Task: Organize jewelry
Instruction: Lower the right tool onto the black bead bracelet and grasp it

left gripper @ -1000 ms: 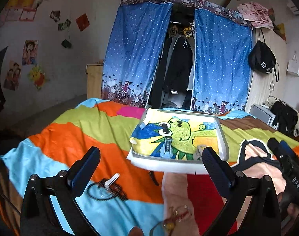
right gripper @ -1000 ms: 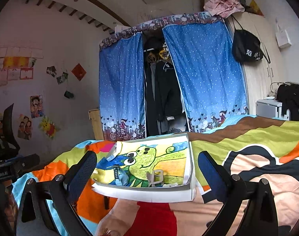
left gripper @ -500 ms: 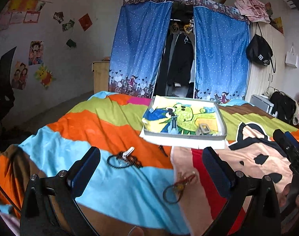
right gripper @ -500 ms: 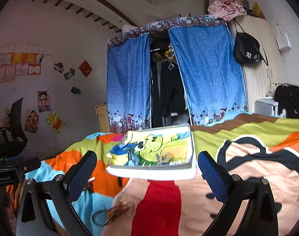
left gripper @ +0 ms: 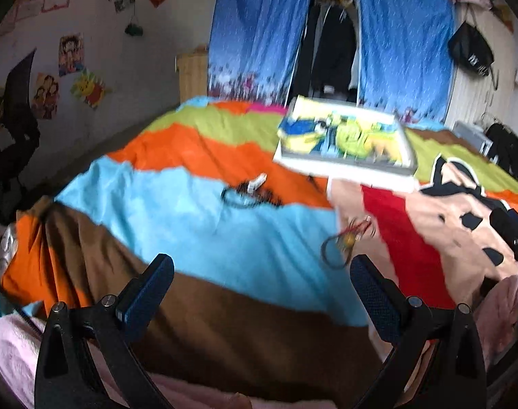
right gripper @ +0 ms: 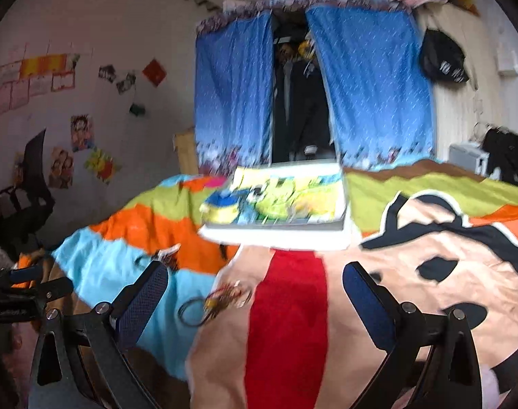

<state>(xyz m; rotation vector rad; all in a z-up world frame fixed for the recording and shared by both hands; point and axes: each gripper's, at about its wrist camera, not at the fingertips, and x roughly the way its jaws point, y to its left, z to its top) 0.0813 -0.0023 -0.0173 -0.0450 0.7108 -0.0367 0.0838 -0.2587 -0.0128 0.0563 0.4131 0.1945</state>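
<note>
A shallow box with a green cartoon picture (left gripper: 344, 139) lies on the colourful bedspread (left gripper: 190, 218), with small items in it; it also shows in the right wrist view (right gripper: 279, 201). A black necklace with a white tag (left gripper: 248, 192) lies on the blue and orange stripes. A red and gold bracelet bundle (left gripper: 344, 242) lies nearer; it also shows in the right wrist view (right gripper: 218, 301). My left gripper (left gripper: 262, 293) is open and empty, held back above the brown stripe. My right gripper (right gripper: 255, 293) is open and empty, just behind the bracelet bundle.
Blue curtains (left gripper: 259, 27) and hanging clothes stand behind the bed. A black chair (left gripper: 13, 129) is at the left wall. A black bag (left gripper: 470, 51) hangs on the right cupboard. The right gripper's body (left gripper: 511, 235) shows at the left view's right edge.
Both grippers have pulled back from the box toward the near edge of the bed. More bedspread, the black necklace and the bracelet bundle have come into view. Both stay open.
</note>
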